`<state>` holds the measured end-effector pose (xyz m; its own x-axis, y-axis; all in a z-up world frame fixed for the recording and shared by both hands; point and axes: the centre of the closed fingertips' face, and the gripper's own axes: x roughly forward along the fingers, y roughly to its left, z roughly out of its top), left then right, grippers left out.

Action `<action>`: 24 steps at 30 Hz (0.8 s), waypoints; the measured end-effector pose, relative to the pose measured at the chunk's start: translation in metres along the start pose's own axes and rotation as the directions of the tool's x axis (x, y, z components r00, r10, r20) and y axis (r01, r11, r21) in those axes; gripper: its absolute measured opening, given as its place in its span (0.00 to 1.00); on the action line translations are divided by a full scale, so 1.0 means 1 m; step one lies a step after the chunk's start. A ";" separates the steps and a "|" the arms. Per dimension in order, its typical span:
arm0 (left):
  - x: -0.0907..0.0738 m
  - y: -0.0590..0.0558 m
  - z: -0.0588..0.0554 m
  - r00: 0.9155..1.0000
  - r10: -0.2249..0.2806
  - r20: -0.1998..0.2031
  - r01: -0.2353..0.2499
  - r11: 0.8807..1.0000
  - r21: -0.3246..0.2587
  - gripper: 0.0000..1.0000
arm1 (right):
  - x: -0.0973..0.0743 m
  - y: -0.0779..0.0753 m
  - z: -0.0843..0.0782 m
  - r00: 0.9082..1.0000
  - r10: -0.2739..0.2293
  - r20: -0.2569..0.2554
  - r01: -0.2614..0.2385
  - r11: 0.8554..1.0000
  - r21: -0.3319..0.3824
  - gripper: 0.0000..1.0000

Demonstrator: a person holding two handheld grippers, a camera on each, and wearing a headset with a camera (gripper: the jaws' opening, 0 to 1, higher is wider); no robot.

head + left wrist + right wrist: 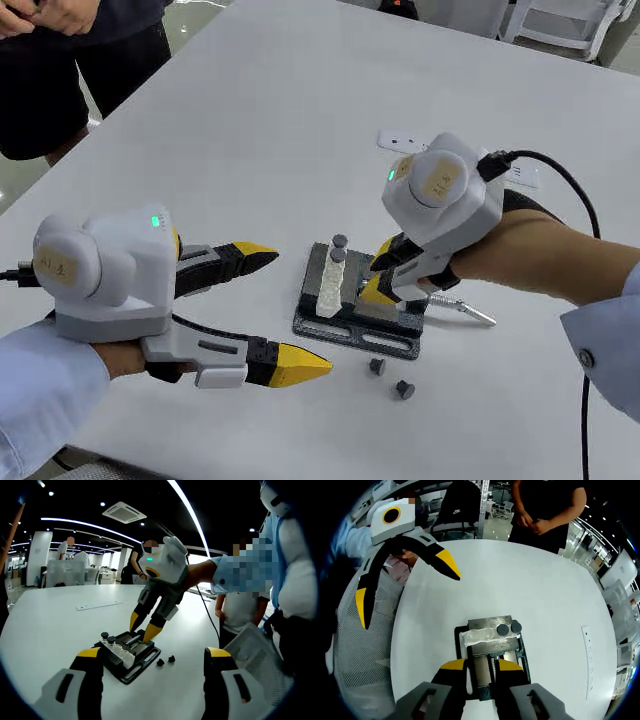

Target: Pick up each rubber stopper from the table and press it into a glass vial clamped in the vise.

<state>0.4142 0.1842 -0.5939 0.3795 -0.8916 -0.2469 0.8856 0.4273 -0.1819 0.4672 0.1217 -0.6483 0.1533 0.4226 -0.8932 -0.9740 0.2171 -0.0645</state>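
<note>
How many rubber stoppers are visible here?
4 rubber stoppers. Two sit on vials in the vise, one behind the other. Two lie loose on the table near the vise. The right gripper over the vise may hide others.

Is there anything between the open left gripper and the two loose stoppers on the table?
Nothing visible. Only bare table lies between the left gripper and the two loose stoppers. The vise, with the right gripper at it, stands to the side of that path.

Left gripper [290, 312] held level, jaws spread wide, right gripper [378, 283] angled downward, jaws narrowly parted
</note>
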 end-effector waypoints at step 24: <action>-0.008 -0.010 -0.005 0.999 -0.002 -0.046 0.003 1.000 0.029 0.81 | -0.007 0.039 -0.050 0.973 -0.175 0.152 0.125 0.947 0.296 0.30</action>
<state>0.4013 0.1875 -0.5950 0.3651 -0.8845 -0.2903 0.8941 0.4200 -0.1554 0.4198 0.0829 -0.6671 0.3454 0.5070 -0.7897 -0.8542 0.5184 -0.0408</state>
